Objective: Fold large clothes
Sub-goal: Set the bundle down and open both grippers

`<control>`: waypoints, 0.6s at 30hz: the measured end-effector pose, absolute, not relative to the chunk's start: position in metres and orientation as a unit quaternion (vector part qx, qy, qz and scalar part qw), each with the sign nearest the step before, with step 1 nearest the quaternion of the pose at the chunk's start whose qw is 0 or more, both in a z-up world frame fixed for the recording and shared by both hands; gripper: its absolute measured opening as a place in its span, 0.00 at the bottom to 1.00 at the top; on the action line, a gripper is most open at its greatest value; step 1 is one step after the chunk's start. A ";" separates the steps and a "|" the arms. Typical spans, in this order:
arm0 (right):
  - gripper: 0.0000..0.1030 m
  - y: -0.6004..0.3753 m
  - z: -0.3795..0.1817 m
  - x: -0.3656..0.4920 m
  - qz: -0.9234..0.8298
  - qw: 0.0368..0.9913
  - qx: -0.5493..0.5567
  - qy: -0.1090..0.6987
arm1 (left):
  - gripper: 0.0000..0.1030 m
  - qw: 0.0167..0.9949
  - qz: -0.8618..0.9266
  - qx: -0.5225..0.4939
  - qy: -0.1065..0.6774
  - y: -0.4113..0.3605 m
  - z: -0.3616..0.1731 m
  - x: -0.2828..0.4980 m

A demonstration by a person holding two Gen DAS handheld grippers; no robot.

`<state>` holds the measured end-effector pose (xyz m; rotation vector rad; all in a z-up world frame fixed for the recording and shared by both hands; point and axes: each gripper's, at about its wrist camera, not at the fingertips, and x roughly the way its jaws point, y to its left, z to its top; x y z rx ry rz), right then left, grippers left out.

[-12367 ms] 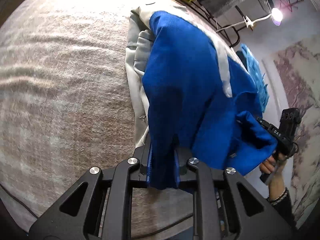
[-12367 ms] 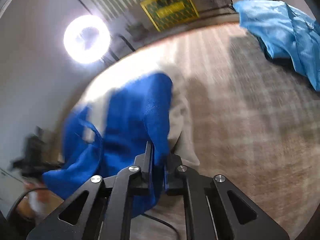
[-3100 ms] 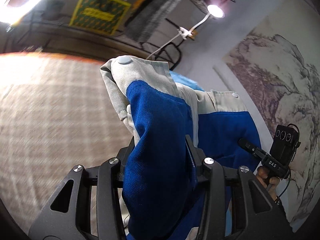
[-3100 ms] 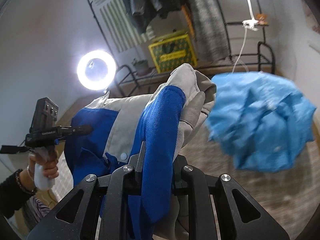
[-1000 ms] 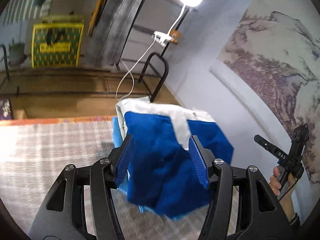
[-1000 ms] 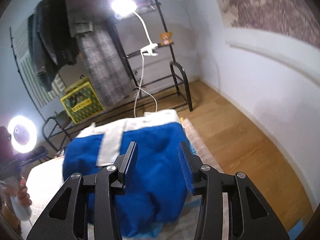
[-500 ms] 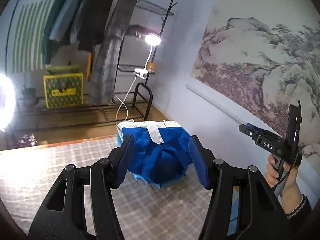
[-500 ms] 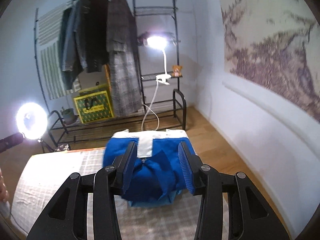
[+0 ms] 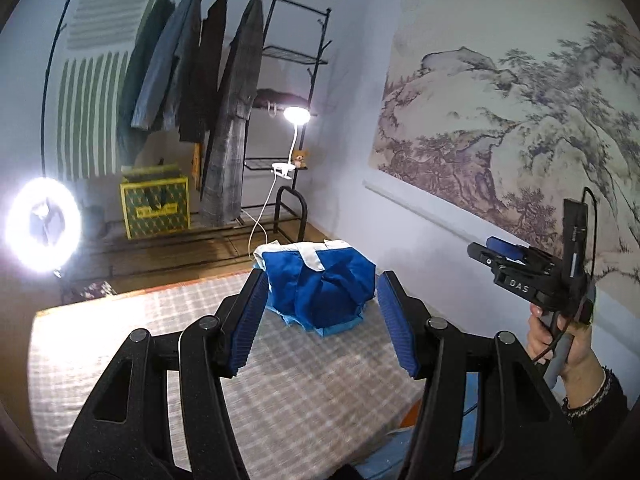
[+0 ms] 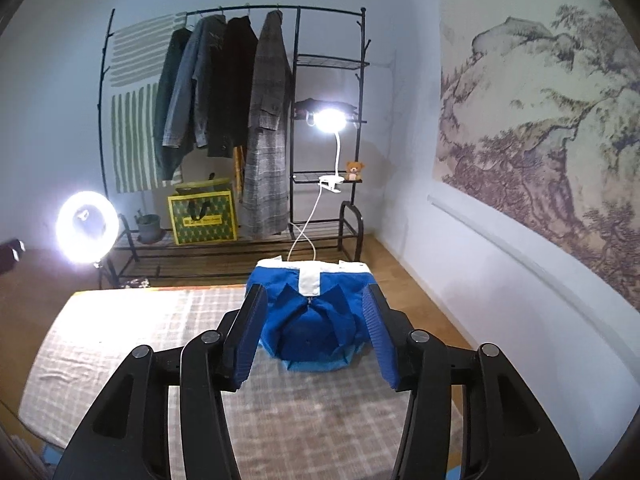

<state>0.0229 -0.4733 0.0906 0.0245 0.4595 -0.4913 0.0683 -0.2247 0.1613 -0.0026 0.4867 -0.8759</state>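
I hold both grippers spread and empty: left gripper (image 9: 322, 320), right gripper (image 10: 312, 330). The folded blue jacket (image 10: 310, 316) sits on the bed's (image 10: 120, 344) far edge, straight ahead of the right gripper, slightly left of centre for the left gripper.

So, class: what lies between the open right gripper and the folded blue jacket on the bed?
Only bare checked bedspread lies between the right gripper and the folded blue jacket, which sits on a lighter blue garment. The right wrist view shows this.
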 end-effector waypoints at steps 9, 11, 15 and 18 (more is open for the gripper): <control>0.50 -0.430 0.096 -0.013 -0.255 0.943 -0.007 0.215 | 0.65 0.878 -0.416 0.020 0.238 -0.198 0.163 0.019; 0.51 -0.423 0.094 -0.019 -0.252 0.944 -0.006 0.213 | 0.69 0.878 -0.411 0.020 0.244 -0.194 0.155 0.016; 0.58 -0.412 0.087 -0.026 -0.257 0.944 -0.010 0.205 | 0.77 0.884 -0.393 0.012 0.251 -0.191 0.133 0.019; 0.59 -0.402 0.077 -0.027 -0.258 0.944 -0.013 0.204 | 0.83 0.886 -0.381 0.009 0.265 -0.193 0.113 0.026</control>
